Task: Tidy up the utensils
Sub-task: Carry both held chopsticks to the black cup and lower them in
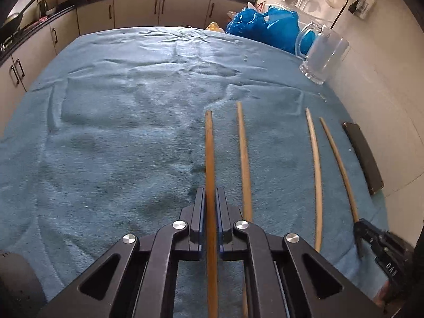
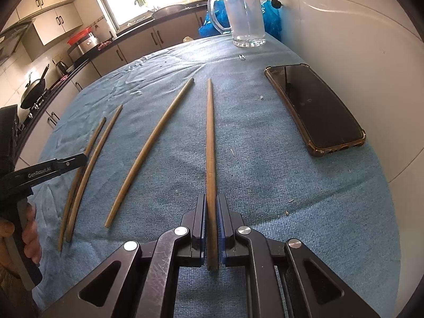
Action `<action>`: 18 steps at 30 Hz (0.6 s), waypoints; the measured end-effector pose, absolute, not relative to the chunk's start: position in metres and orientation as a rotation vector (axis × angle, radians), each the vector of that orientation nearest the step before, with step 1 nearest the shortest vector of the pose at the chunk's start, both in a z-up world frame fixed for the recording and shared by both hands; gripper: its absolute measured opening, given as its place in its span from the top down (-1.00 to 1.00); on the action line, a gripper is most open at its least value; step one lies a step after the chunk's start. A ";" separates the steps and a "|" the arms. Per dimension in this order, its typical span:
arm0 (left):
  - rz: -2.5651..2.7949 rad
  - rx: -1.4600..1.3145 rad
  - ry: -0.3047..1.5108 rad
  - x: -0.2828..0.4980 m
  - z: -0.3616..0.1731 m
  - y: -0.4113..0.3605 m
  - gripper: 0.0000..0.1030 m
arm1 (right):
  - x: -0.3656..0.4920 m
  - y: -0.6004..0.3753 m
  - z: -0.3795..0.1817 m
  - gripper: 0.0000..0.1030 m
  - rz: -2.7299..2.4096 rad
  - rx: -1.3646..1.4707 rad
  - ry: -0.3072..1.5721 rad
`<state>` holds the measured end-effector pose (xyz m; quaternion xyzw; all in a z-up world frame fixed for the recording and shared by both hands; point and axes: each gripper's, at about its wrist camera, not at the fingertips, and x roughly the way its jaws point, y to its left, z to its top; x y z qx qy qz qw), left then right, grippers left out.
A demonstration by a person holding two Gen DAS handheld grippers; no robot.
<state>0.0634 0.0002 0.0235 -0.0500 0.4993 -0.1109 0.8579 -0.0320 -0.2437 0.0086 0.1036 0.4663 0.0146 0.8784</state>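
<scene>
each hand-held gripper, left gripper (image 1: 210, 198) and right gripper (image 2: 211, 206), is closed on one chopstick (image 1: 209, 143) (image 2: 210, 132) pointing forward along its fingers, while the glass mug (image 2: 245, 16) stands far ahead, nearer the right one.
</scene>
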 end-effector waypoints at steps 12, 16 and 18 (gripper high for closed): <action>-0.151 0.044 1.175 0.101 0.025 -0.025 0.86 | 0.093 -0.226 0.016 0.83 0.019 -0.004 1.275; -0.153 0.004 1.224 0.114 0.027 -0.024 0.85 | 0.127 -0.225 0.015 0.83 0.005 -0.006 1.370; -0.154 -0.005 1.237 0.118 0.027 -0.024 0.85 | 0.139 -0.226 0.014 0.83 -0.010 0.008 1.396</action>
